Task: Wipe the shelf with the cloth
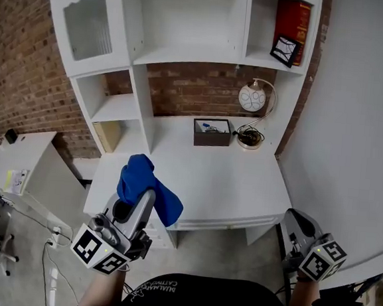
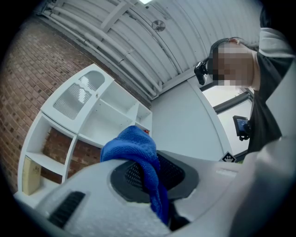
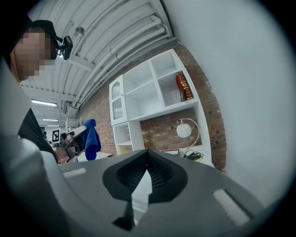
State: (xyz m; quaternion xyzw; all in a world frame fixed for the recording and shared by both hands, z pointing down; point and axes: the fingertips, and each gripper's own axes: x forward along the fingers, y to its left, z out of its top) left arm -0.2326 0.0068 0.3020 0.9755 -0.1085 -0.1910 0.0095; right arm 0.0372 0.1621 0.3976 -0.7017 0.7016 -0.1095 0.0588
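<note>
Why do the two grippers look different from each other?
The left gripper is shut on a blue cloth that flops over its tip. The right gripper holds nothing, and its jaws are together. In the head view, the left gripper's tip shows against the white desk, while the right gripper sits far right, beside the grey wall. Both are grey and carry a cube with square markers.

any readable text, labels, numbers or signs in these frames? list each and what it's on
No text reads cleanly enough to quote.
Print on the person's dark shirt: upside down and blurred, unreadable.
Gold marks on the red book in the top shelf: too small to read.
Leaflet on the side table: too small to read.
Marker cubes: black-and-white square patterns only, no words.
</note>
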